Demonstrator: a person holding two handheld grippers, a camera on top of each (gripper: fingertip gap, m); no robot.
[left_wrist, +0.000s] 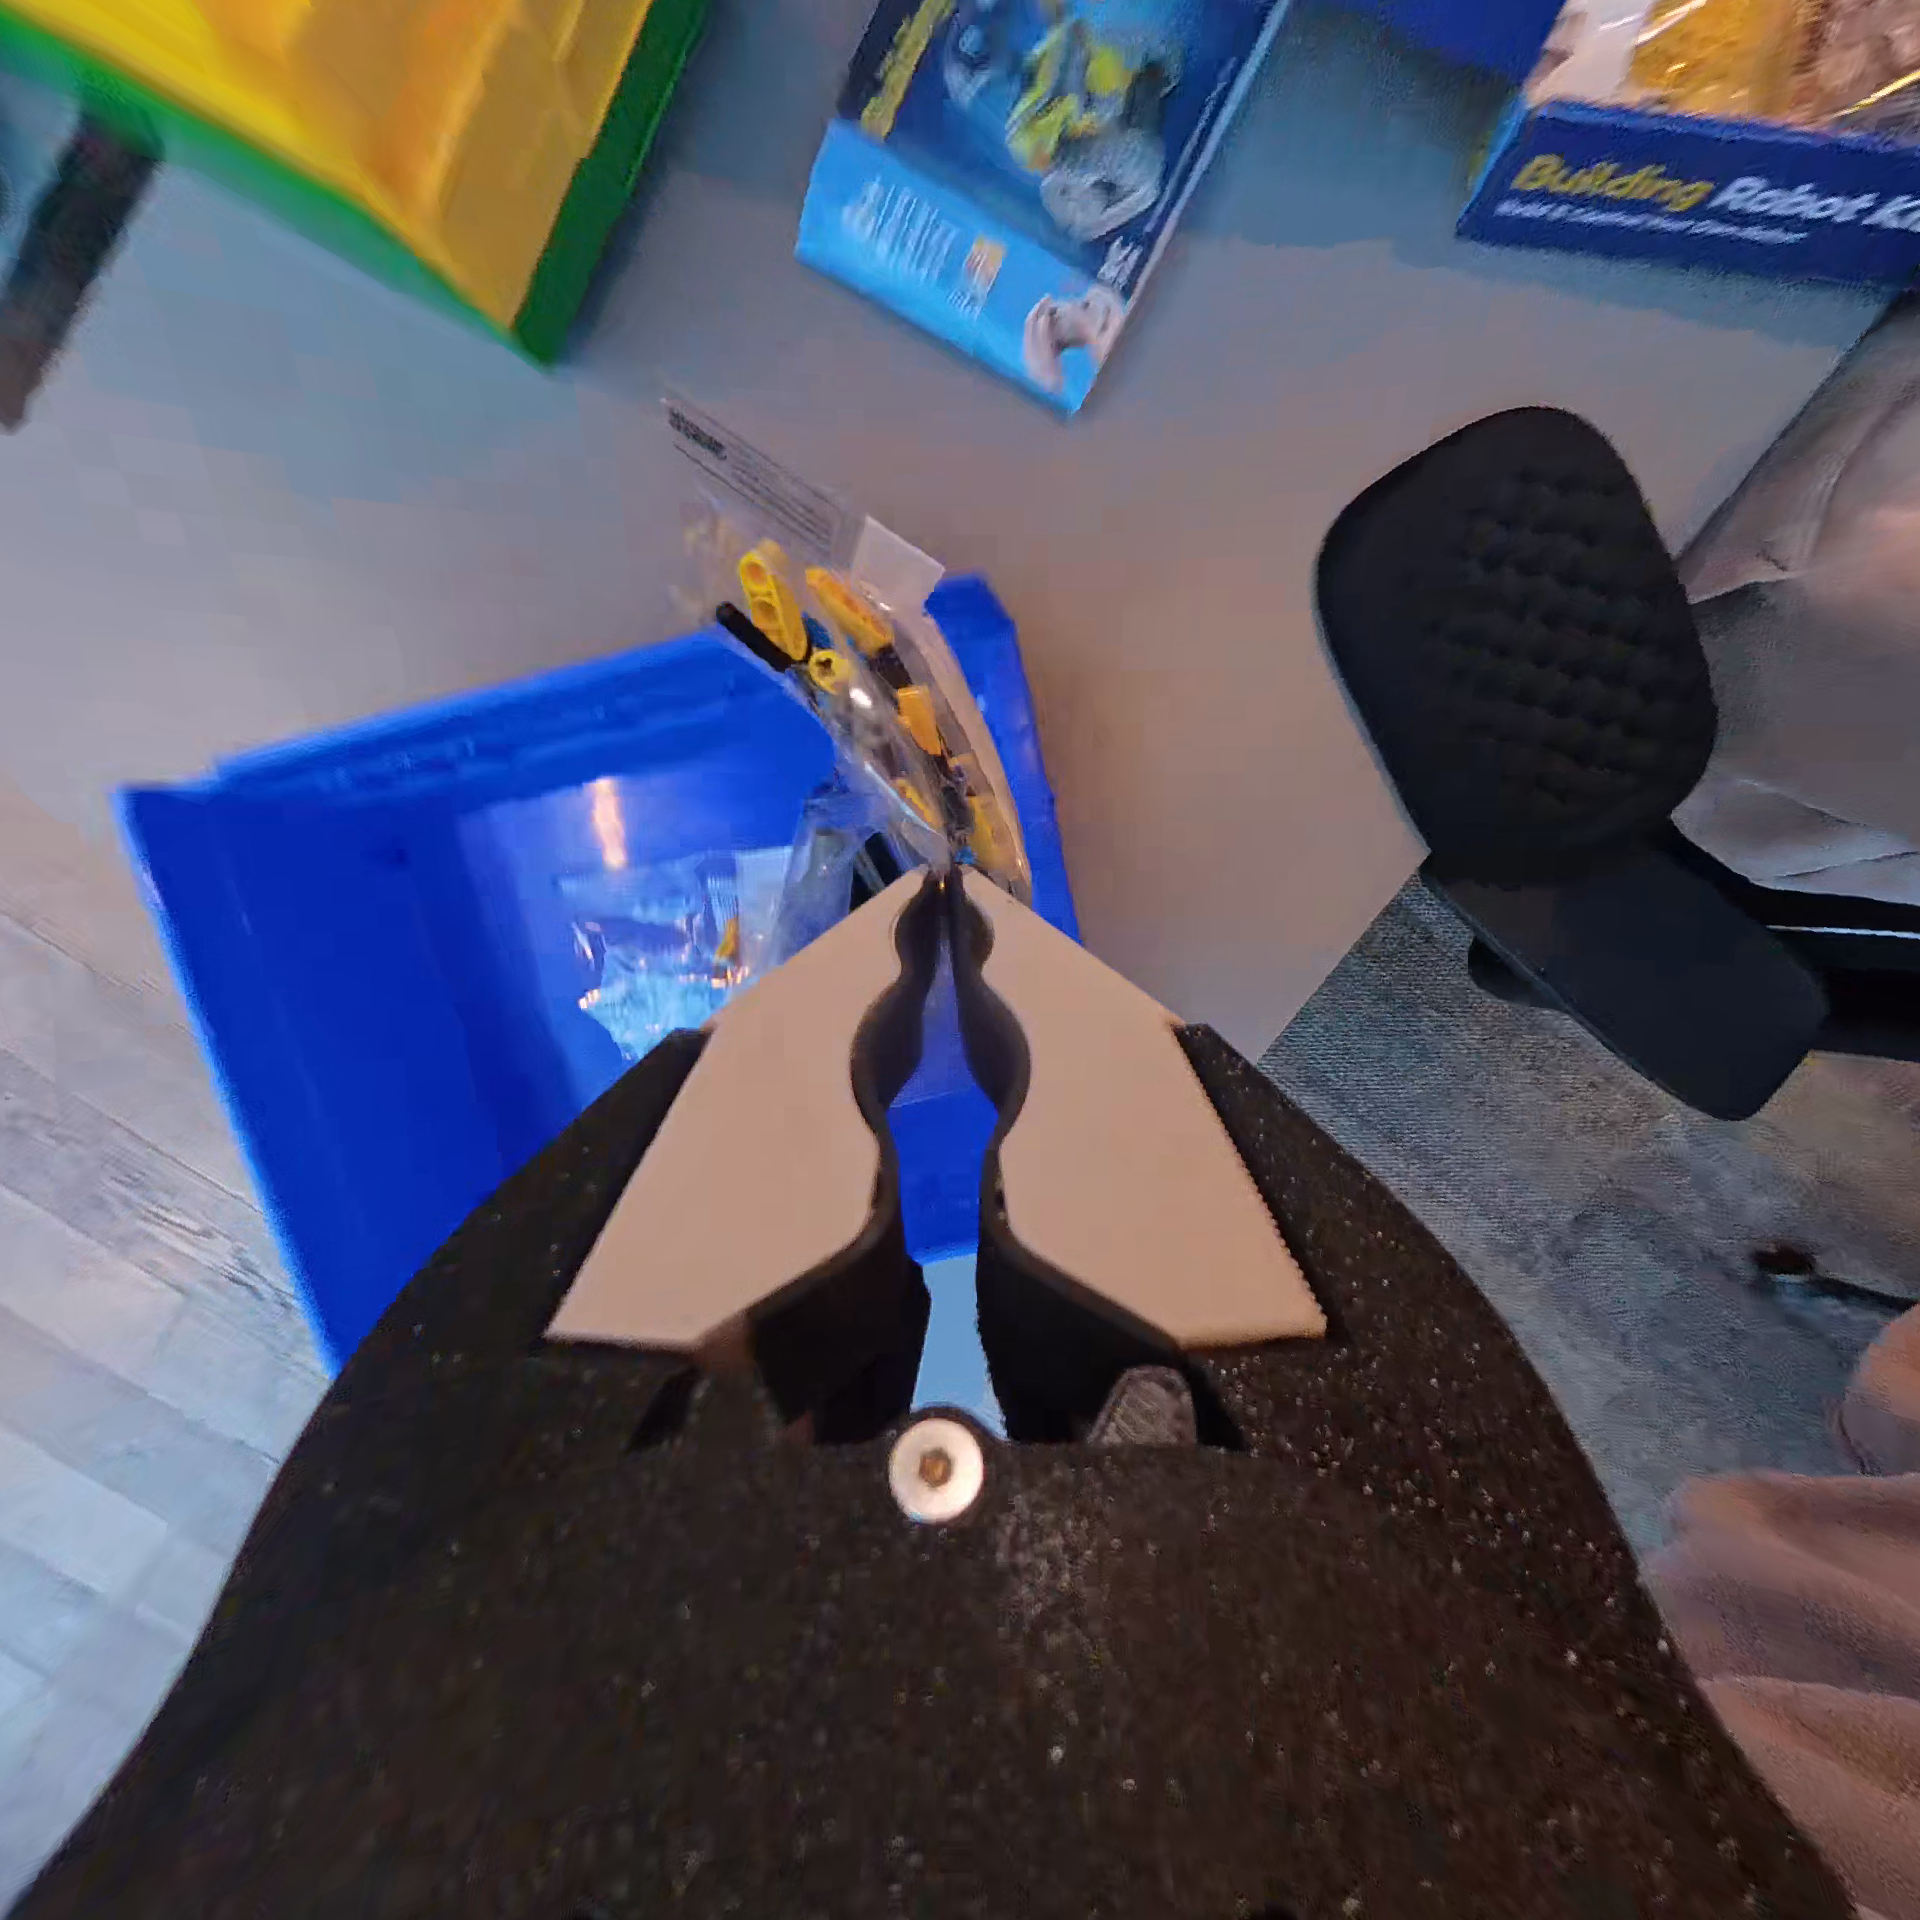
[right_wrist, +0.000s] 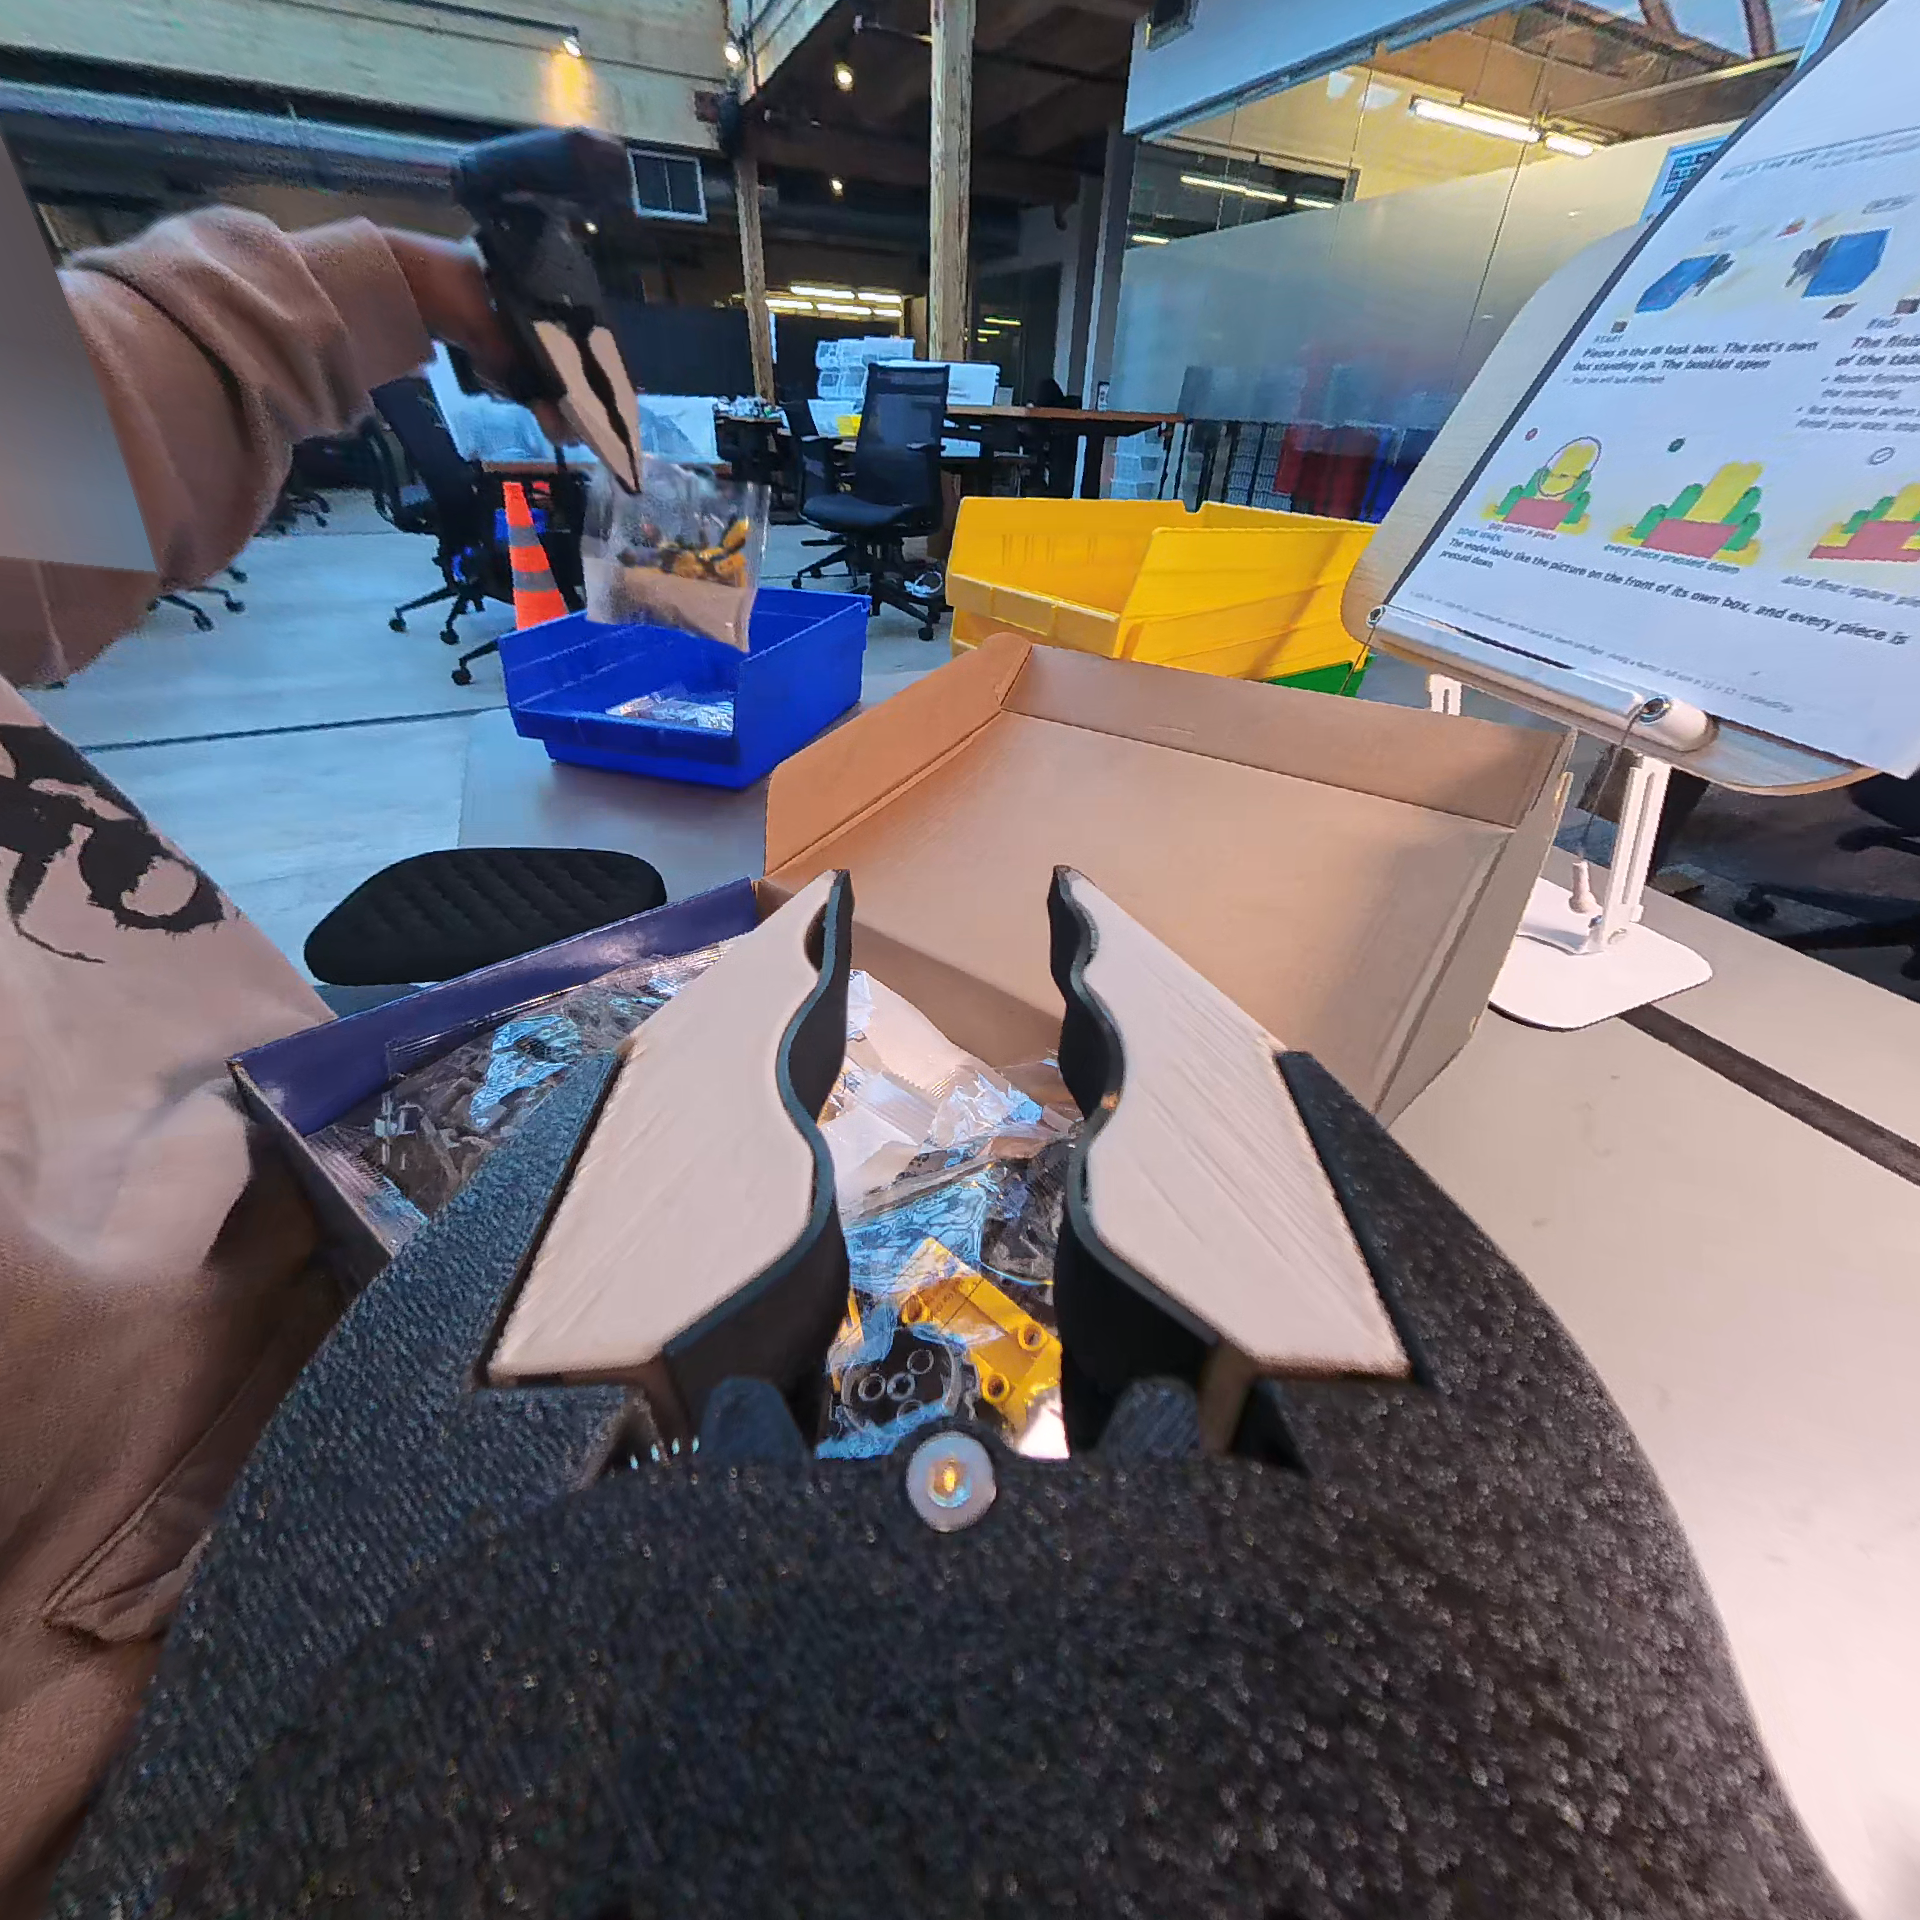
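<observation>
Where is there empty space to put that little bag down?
The left gripper holds the bag above the blue bin, whose floor looks mostly bare beside one packet. The grey table right of the cardboard box, in front of the white stand, is bare too. Inside the box, under the open right gripper, bags crowd.

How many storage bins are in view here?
3: a blue bin on the floor under the left tool's bag, and a yellow bin stacked on a green bin. Others may be hidden.

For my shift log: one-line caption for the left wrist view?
Left gripper pinches a clear bag of yellow parts above a blue bin.
</observation>
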